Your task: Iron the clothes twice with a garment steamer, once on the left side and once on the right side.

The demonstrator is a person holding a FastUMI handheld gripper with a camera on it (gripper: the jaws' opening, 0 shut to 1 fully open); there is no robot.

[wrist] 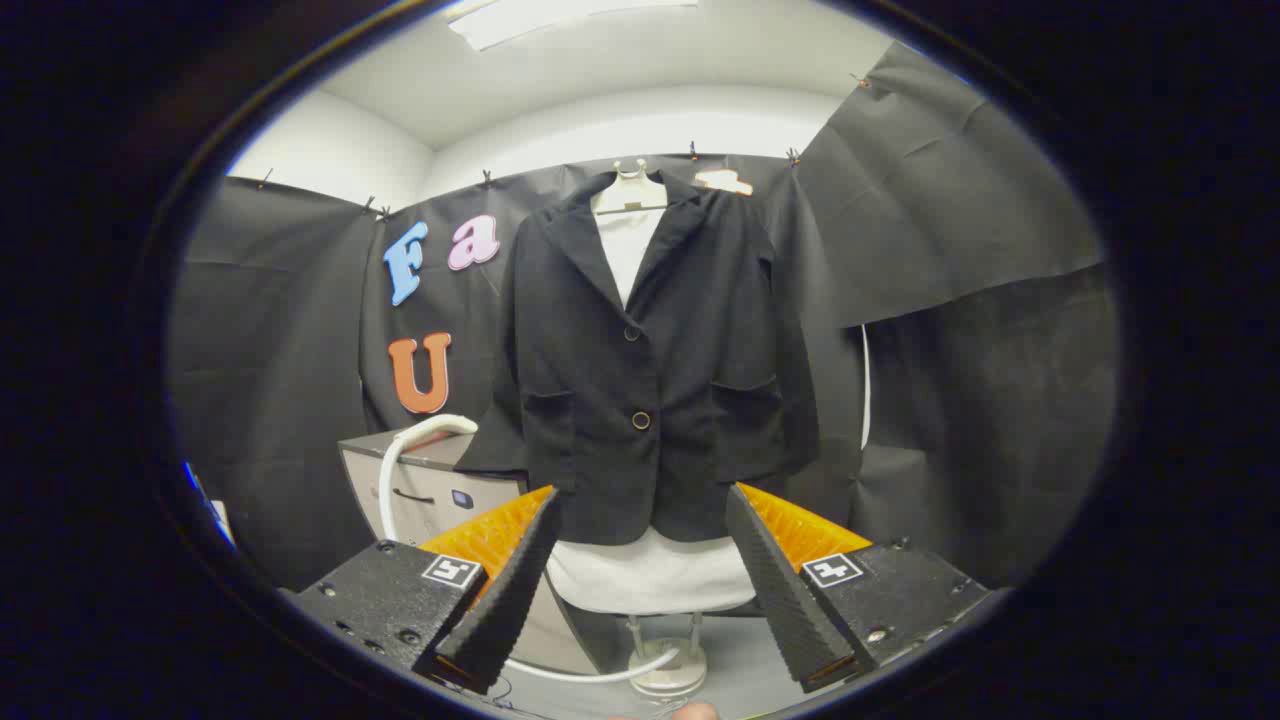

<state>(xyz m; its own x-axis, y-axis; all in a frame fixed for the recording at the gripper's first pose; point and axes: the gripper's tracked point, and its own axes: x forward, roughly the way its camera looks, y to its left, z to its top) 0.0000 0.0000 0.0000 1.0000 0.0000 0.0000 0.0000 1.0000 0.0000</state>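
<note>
Plainly, the gripper (640,530) is spread apart and empty, the soft, limp black blazer (645,370) hanging beyond at twelve o'clock, the stiff-looking white steamer hose (400,450) at ten the likelier hold.

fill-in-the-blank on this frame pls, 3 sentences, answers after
1. The gripper has its fingers ____, holding nothing.
2. The black jacket hangs on a mannequin that stands ____ the fingers.
3. The white hose curves up beside a ____ box next to the jacket.

Missing words: open; beyond; grey
</note>
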